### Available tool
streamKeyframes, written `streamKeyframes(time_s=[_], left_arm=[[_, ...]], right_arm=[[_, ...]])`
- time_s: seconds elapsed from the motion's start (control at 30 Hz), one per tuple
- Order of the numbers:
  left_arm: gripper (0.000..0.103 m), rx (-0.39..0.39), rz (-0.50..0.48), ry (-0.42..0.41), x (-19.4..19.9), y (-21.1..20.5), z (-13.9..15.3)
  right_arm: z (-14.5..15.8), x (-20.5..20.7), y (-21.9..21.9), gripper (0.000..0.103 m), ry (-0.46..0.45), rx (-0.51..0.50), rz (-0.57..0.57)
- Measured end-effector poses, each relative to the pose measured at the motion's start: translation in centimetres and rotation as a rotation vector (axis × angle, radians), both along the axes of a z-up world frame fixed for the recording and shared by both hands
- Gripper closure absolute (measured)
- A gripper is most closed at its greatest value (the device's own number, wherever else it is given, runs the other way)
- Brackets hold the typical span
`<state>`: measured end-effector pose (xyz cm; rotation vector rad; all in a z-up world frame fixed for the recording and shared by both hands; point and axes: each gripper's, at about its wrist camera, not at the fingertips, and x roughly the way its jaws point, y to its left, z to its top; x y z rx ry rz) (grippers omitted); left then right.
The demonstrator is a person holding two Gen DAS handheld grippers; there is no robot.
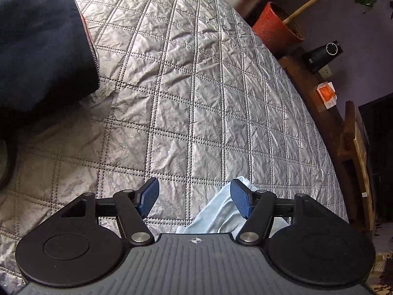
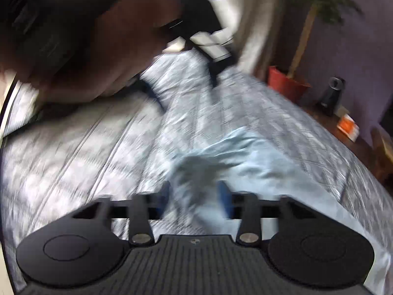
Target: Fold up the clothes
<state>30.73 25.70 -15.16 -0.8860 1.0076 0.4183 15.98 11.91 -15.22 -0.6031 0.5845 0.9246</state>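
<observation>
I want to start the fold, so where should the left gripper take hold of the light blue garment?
Judging by its pose, grip the raised corner of the light blue garment beside the open left gripper, coming from above: it stands off the quilt.

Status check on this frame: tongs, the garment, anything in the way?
Left tongs open, nothing gripped. Right tongs open over light blue garment, view blurred. Garment flat on quilted bed. Dark jacket off to one side, not blocking.
</observation>
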Motion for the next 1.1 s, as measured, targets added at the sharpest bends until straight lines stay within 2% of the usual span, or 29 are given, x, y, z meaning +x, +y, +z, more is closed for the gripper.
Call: streamKeyframes(time_s=[0.13, 0.23, 0.3, 0.4, 0.43, 0.47, 0.53, 0.63, 0.73, 0.8, 0.83, 0.87, 0.93, 1.03, 1.1], left_arm=[[0.032, -0.008, -0.006, 0.0, -0.1, 0.1, -0.1], [0.032, -0.019, -0.004, -0.001, -0.1, 0.4, -0.1], [0.032, -0.028, -0.002, -0.004, -0.2, 0.6, -0.1], [0.031, -0.033, -0.002, -0.008, -0.2, 0.5, 0.0], [0.031, -0.032, -0.004, -0.008, -0.2, 0.4, 0.1], [0.031, -0.032, -0.006, -0.007, -0.2, 0.3, 0.1], [0.031, -0.032, -0.004, -0.004, -0.1, 0.3, -0.1], [0.031, -0.035, -0.001, 0.0, -0.1, 0.2, -0.2], [0.031, -0.038, -0.003, -0.006, 0.0, 0.3, -0.1], [0.03, -0.039, 0.001, -0.009, -0.1, 0.4, 0.0], [0.029, -0.039, 0.004, -0.01, -0.1, 0.5, 0.0], [0.029, -0.04, 0.008, -0.011, -0.1, 0.6, 0.0], [0.029, -0.04, 0.014, -0.012, -0.1, 0.7, 0.0], [0.029, -0.041, 0.015, -0.013, 0.0, 0.7, 0.1], [0.029, -0.043, 0.016, -0.014, 0.0, 0.7, 0.1]], right_arm=[[-0.9, -1.0, 1.0, 0.054, -0.077, -0.069, 0.035], [-1.5, -1.7, 1.1, 0.063, -0.201, -0.153, 0.055], [-2.2, -2.6, 0.8, 0.062, -0.308, -0.24, 0.102], [-3.1, -3.2, 0.9, 0.06, -0.408, -0.291, 0.162], [-3.3, -3.4, 0.9, 0.055, -0.441, -0.308, 0.181], [-3.4, -3.3, 1.4, 0.043, -0.469, -0.316, 0.174], [-3.4, -2.9, 2.3, 0.026, -0.509, -0.323, 0.153], [-3.0, -1.9, 3.0, 0.023, -0.491, -0.296, 0.137], [-3.2, -1.9, 2.7, 0.024, -0.501, -0.257, 0.134], [-2.7, -1.5, 2.1, 0.042, -0.423, -0.214, 0.137], [-2.5, -1.3, 1.9, 0.059, -0.373, -0.195, 0.145], [-2.4, -1.5, 1.9, 0.072, -0.348, -0.191, 0.157], [-2.4, -1.8, 2.0, 0.088, -0.304, -0.186, 0.164], [-1.7, -1.0, 1.9, 0.091, -0.199, -0.145, 0.111], [-0.6, 0.3, 1.2, 0.093, -0.085, -0.064, 0.045]])
